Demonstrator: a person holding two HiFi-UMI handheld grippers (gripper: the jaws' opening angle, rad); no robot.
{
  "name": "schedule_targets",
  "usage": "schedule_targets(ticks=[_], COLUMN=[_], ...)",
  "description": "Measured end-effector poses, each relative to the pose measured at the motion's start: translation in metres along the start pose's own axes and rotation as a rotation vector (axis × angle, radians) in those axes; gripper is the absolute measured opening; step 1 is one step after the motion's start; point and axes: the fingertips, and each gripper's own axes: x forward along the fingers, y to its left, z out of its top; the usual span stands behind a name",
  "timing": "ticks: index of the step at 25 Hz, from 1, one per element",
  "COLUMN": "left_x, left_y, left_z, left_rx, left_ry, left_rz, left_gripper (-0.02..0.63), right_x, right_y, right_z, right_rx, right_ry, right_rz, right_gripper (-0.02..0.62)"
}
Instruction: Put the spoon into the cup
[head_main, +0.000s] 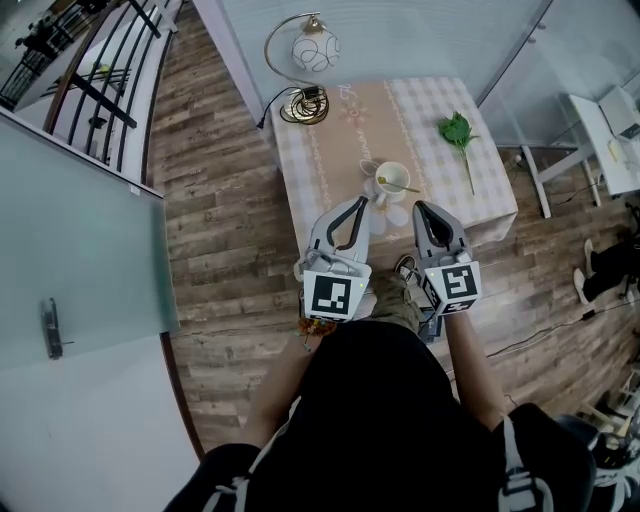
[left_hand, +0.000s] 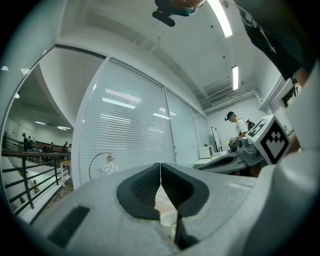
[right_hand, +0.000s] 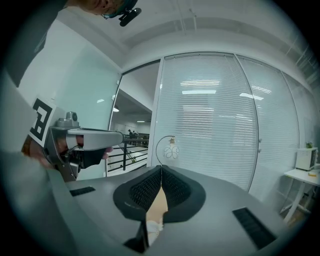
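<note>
A white cup (head_main: 392, 180) stands on a saucer near the front of the small table (head_main: 480, 190). A gold spoon (head_main: 398, 185) rests in the cup, its handle sticking out to the right. My left gripper (head_main: 358, 204) hovers just left of the cup, jaws shut on nothing. My right gripper (head_main: 420, 208) hovers just right of it, also shut and empty. In the left gripper view the jaws (left_hand: 160, 168) meet at the tips, with the cup (left_hand: 168, 218) pale below them. In the right gripper view the jaws (right_hand: 161, 171) are closed too.
A curved gold lamp (head_main: 308, 60) with a white globe stands at the table's back left. A green leafy stem (head_main: 459, 132) lies at the back right. A glass partition (head_main: 80, 240) and a railing are to the left, a white desk (head_main: 600, 130) to the right.
</note>
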Motion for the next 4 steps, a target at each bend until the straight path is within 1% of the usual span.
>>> schedule_targets(ticks=[4], left_x=[0.0021], left_y=[0.0009], left_z=[-0.0045], left_rx=[0.001], left_ry=[0.012], left_rz=[0.001], left_gripper=[0.018], right_x=[0.002], right_y=[-0.0071], right_z=[-0.0056], right_rx=[0.001], right_ry=[0.01], right_rz=[-0.007], right_gripper=[0.009])
